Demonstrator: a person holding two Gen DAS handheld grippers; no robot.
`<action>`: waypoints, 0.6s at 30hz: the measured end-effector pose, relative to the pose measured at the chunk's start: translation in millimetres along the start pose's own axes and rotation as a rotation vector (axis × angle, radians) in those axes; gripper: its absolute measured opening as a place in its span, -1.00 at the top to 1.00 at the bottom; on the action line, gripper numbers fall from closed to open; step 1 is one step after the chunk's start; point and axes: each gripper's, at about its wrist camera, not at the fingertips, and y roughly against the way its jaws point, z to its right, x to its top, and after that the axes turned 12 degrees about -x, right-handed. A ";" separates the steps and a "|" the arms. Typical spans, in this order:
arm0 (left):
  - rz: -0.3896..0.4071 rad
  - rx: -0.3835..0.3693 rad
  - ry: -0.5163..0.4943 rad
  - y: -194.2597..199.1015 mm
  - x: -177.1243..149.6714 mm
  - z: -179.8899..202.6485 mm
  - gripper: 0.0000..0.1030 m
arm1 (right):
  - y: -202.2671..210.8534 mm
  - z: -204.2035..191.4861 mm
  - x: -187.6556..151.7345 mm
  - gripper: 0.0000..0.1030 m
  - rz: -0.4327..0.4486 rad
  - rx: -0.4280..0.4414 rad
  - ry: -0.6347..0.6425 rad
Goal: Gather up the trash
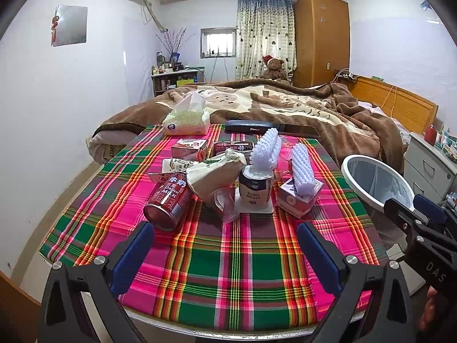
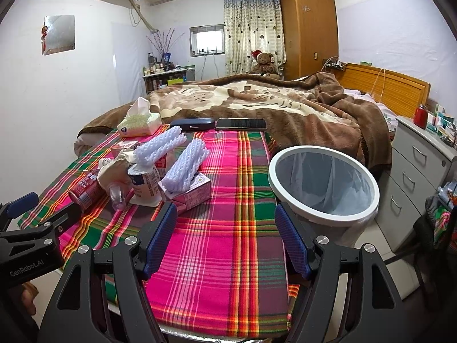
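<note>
1. Since both grippers hang over the near edge of the desk (image 1: 228, 260) with nothing between their fingers, the move to come turns on which one has the shorter way to the trash.
2. The left gripper (image 1: 225, 253) has its fingers spread wide and empty, and they point straight at the heap in the middle of the desk.
3. The right gripper (image 2: 227, 238) is likewise spread and empty. It faces bare plaid cloth, with the heap off to its left and the bin (image 2: 324, 184) just off the desk's right edge.
4. Nearest the left fingers lies the red milk can (image 1: 168, 201), tipped on its side, its open end toward the near edge. Its long axis runs from the near-left toward the middle of the desk.
5. Behind the can sit crumpled paper (image 1: 215, 173), a white cup (image 1: 255, 187) standing upright, and a pink carton (image 1: 300, 198) with a white foam net (image 1: 303, 168) resting on it. A second foam net (image 1: 265, 150) leans up out of the cup.
6. My judgement is that the left gripper is better placed for the can, while the carton lies closer to the right gripper and to the bin.
7. A grasp across the can's round body, square to its long axis, looks the surest, though it may roll.
8. The tissue pack (image 1: 187, 121), dark case (image 2: 192, 123) and phone (image 2: 240, 124) along the far edge do not look like trash.
</note>
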 end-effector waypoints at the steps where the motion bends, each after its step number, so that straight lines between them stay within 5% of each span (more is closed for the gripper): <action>1: 0.000 -0.001 0.000 0.1 -0.1 -0.1 -0.98 | 0.0 -0.2 0.1 -0.41 -0.001 0.000 0.000; 18: 0.004 0.000 -0.002 1.8 0.5 0.3 -0.98 | 0.5 0.2 1.1 -0.41 -0.002 -0.004 0.000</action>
